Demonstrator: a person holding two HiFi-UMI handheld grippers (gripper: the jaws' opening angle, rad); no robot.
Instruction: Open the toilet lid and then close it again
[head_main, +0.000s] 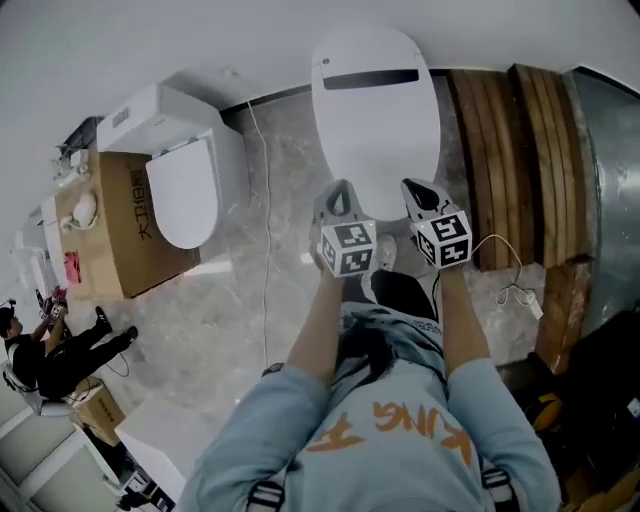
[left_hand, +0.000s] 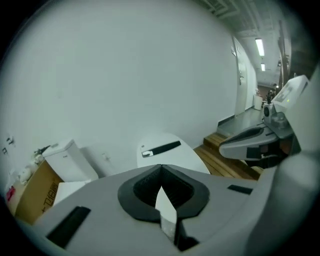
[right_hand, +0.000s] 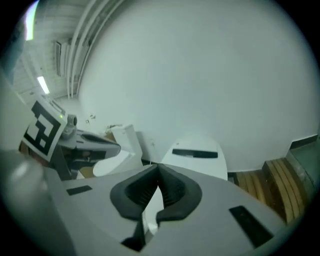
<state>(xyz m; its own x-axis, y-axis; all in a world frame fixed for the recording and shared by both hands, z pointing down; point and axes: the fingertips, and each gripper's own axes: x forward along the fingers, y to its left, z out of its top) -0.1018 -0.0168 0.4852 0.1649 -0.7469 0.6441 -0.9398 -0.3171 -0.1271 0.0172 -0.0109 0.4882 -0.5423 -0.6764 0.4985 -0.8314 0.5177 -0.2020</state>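
a pale blue sweatshirt (head_main: 390, 440) with orange lettering fills the bottom of the head view, and both forearms reach forward from it. each hand carries a gripper. the left gripper (head_main: 340, 190) and the right gripper (head_main: 416, 188) sit side by side, close to each other, with their marker cubes turned upward. both are over the near end of the toilet lid (head_main: 375, 110).

in the left gripper view the fingers (left_hand: 142, 192) are pressed together with nothing between them. the right gripper view shows its fingers (right_hand: 177, 192) closed the same way, also empty. in both gripper views the lid lies beyond and below the fingertips. whether either gripper touches it cannot be told.

the lid is down, flat on its toilet, so the bowl and anything in it are hidden. it is white and oval, with a black strip (head_main: 372, 78) across the far end by the wall.

to the left stands a second toilet (head_main: 185, 190), its lid also shut, with a boxy white tank (head_main: 150, 115) behind it. next to that is a large cardboard box (head_main: 120, 225) with dark print on its side. a white rounded thing (head_main: 85, 210) and something pink (head_main: 72, 265) lie on top of it, too small to identify. whether the box itself is open cannot be told.

right of the toilet, wooden planks (head_main: 510, 160) lie on the floor, and a white cable (head_main: 510, 275) curls in front of them. a seated person (head_main: 50, 350) in dark clothes is at the lower left.
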